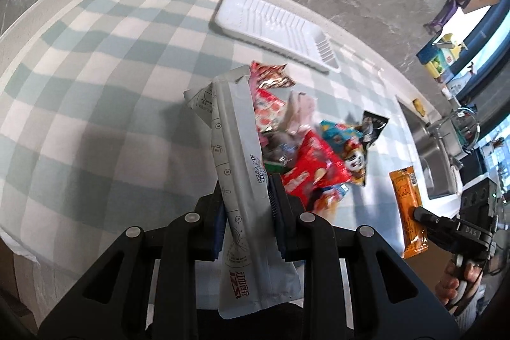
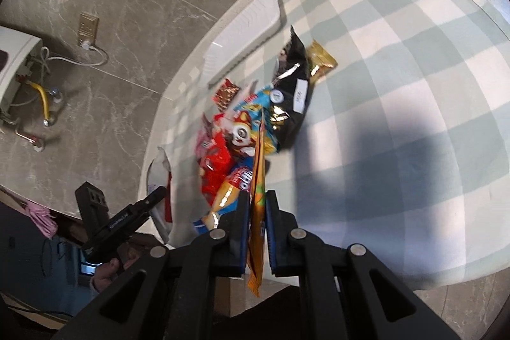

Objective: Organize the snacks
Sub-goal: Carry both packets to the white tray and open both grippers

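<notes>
My left gripper (image 1: 247,196) is shut on a long grey-white packet (image 1: 237,148) and holds it above the checked tablecloth. My right gripper (image 2: 257,203) is shut on a thin orange packet (image 2: 257,180), seen edge-on; it also shows in the left wrist view (image 1: 406,203). A pile of colourful snack bags (image 1: 315,155) lies on the cloth beyond both grippers: red, blue cartoon, black (image 2: 291,85) and gold (image 2: 322,59) ones. The left gripper with its white packet also shows in the right wrist view (image 2: 159,196).
A white ribbed tray (image 1: 274,27) lies at the far edge of the table, by the marble wall; it also shows in the right wrist view (image 2: 248,31). A steel sink (image 1: 433,155) is to the right. A wall socket with a cable (image 2: 87,27) and pipes are at left.
</notes>
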Tool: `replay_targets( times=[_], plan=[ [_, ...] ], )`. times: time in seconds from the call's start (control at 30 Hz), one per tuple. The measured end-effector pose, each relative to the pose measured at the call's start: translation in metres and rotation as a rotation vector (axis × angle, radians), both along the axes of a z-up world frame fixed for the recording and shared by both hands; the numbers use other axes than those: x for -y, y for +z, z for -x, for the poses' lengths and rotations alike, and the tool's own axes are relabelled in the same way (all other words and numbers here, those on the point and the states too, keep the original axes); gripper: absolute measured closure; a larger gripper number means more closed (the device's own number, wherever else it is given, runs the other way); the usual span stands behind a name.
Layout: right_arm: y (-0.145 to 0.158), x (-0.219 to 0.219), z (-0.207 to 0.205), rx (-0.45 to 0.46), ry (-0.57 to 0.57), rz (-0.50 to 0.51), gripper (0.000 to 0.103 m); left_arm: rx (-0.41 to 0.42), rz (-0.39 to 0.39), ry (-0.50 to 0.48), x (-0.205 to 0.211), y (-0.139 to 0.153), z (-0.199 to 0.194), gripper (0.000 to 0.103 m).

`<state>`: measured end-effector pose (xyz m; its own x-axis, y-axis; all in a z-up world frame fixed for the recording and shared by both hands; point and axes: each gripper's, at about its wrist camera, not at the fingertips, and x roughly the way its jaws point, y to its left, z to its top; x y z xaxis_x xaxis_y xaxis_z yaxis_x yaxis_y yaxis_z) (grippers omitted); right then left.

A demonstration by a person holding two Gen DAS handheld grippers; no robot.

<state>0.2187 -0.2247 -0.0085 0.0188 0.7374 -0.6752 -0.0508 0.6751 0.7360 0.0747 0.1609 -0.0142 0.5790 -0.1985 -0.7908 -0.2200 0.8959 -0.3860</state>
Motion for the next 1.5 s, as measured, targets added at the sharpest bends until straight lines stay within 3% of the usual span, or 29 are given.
replay_targets(
  times=[0.23, 0.47, 0.77, 1.13, 1.5],
  plan=[
    [0.006, -0.007, -0.034, -0.012, -0.004, -0.065, 0.092, 0.041, 0.036, -0.046, -0.004, 0.020, -0.038, 0.080],
    [0.009, -0.043, -0.101, 0.002, -0.016, -0.098, 0.092, 0.070, 0.082, -0.089, -0.033, 0.035, -0.126, 0.080],
    [0.008, -0.108, -0.193, 0.059, -0.004, -0.094, 0.092, 0.079, 0.057, -0.160, -0.078, 0.044, -0.242, 0.080],
    [-0.045, -0.165, -0.269, 0.037, -0.002, -0.006, 0.092, 0.009, 0.039, -0.214, -0.097, -0.001, -0.355, 0.080],
    [-0.104, -0.182, -0.314, -0.012, -0.018, 0.083, 0.092, -0.049, 0.002, -0.239, -0.101, -0.049, -0.423, 0.080]
  ],
)
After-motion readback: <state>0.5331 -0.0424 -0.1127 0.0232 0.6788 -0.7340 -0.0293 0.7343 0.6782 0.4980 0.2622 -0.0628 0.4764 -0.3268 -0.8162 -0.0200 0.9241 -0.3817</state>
